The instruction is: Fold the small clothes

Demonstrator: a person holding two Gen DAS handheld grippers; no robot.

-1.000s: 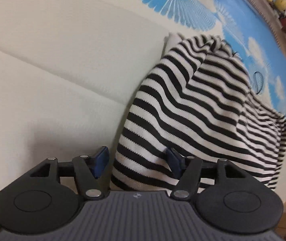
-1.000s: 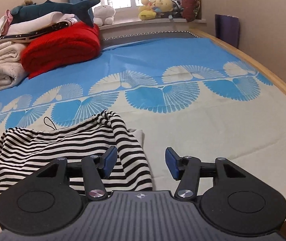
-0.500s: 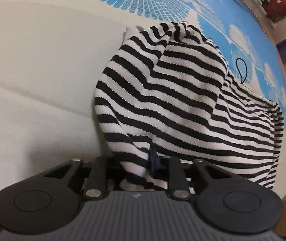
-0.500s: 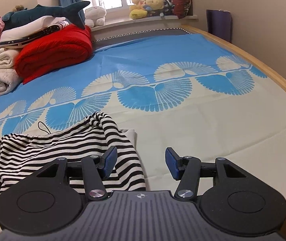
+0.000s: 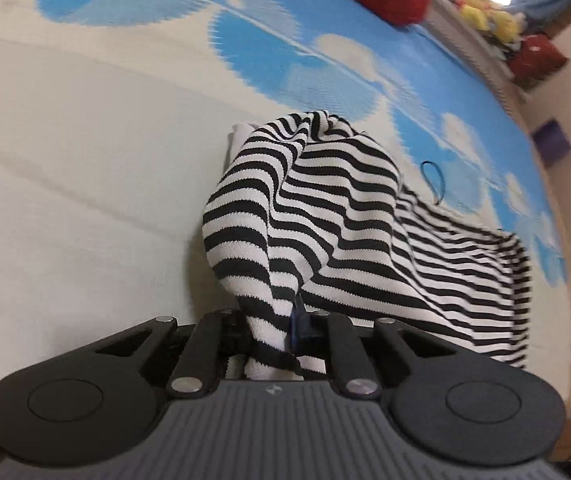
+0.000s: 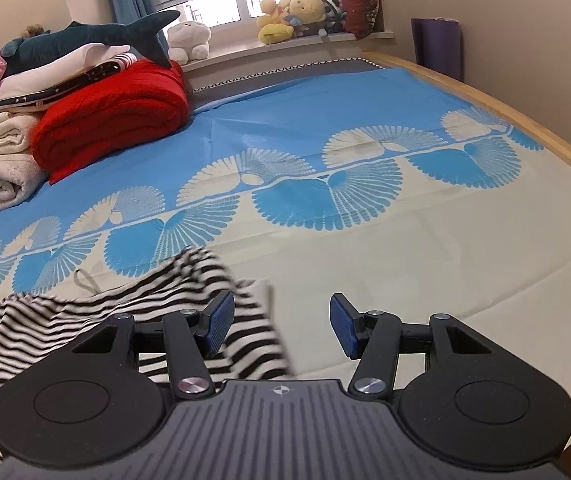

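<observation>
Your left gripper (image 5: 273, 332), jaws having just been closing, is pinching the striped garment (image 5: 337, 216) at its near corner. Your right gripper (image 6: 281, 326) is waiting agape. Beyond, cloth is trailing across the bedsheet (image 5: 85, 168); lift steadily.

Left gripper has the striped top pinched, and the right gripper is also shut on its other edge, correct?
Not quite. The left gripper is shut on the striped top, but the right gripper is open with nothing between its fingers, as the right wrist view shows.

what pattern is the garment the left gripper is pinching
Black and white horizontal stripes on the knit garment, clearest in the left wrist view.
</observation>
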